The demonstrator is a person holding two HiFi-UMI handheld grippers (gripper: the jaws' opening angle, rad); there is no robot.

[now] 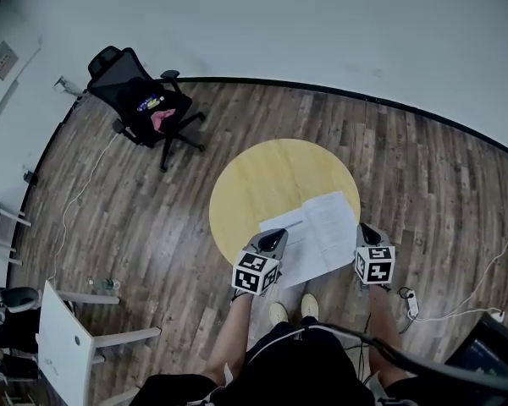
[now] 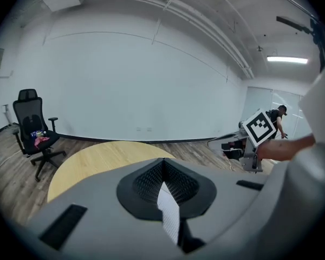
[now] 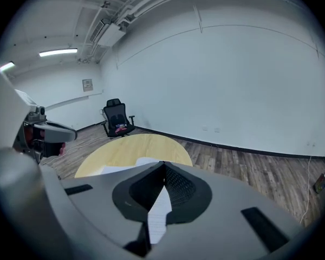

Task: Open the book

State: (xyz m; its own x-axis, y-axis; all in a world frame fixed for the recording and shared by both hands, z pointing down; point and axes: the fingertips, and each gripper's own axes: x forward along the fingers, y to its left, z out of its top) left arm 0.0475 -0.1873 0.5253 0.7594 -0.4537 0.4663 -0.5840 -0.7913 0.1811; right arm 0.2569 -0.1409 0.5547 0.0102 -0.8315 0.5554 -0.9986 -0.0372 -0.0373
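An open book (image 1: pixel 322 235) with white pages is at the near edge of the round yellow table (image 1: pixel 262 176). My left gripper (image 1: pixel 273 240) is at the book's left edge and my right gripper (image 1: pixel 366 232) at its right edge. In the left gripper view the jaws (image 2: pixel 163 186) are shut with a white strip of page (image 2: pixel 169 210) pinched between them. The right gripper view shows the same: shut jaws (image 3: pixel 163 186) with a strip of printed page (image 3: pixel 158 213) between them. More of the white page (image 3: pixel 122 168) shows past the right gripper's body.
A black office chair (image 1: pixel 144 104) stands on the wood floor at the far left. A white chair (image 1: pixel 63 341) is at the near left. A power strip with a cable (image 1: pixel 411 303) lies on the floor at the right, near a dark screen (image 1: pixel 491 358).
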